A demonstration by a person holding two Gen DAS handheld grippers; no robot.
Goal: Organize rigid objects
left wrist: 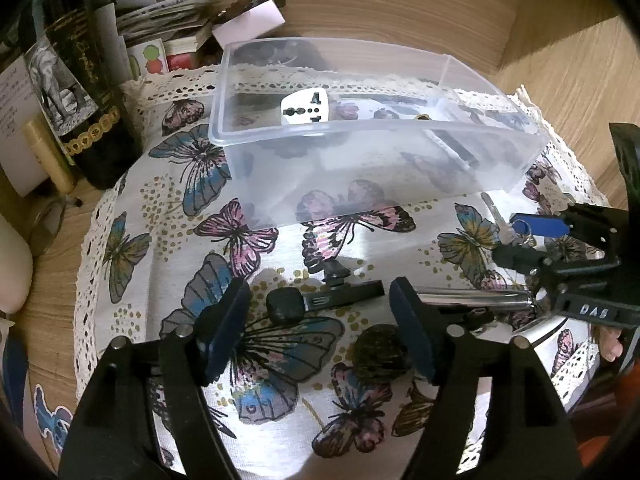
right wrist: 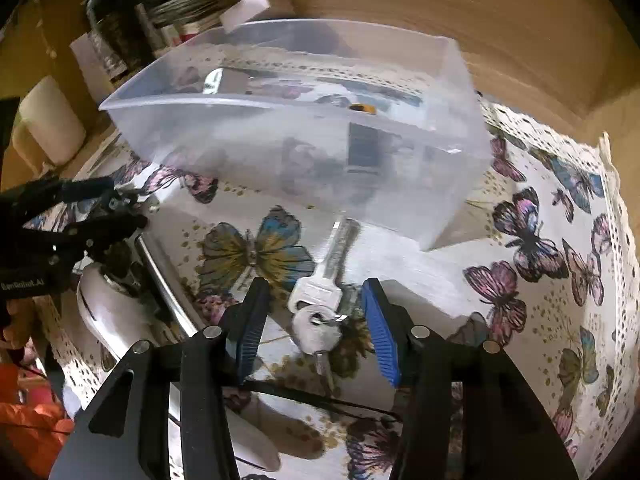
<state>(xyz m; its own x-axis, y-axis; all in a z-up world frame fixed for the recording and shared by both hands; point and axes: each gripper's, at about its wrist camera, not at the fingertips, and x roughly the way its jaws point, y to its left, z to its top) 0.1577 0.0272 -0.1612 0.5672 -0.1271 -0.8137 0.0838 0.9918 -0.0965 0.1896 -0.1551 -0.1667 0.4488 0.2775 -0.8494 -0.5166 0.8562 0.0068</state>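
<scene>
The clear plastic box [left wrist: 360, 136] stands on the butterfly cloth [left wrist: 160, 248] and holds a white plug adapter [left wrist: 305, 107]. In front of the box, the left gripper [left wrist: 320, 332] hangs released, jaws apart over a black clip-like piece [left wrist: 320, 302]. Near the box's front right corner, the right gripper [right wrist: 312, 328] is released around 2 keys [right wrist: 320, 308], pads not touching them.
</scene>
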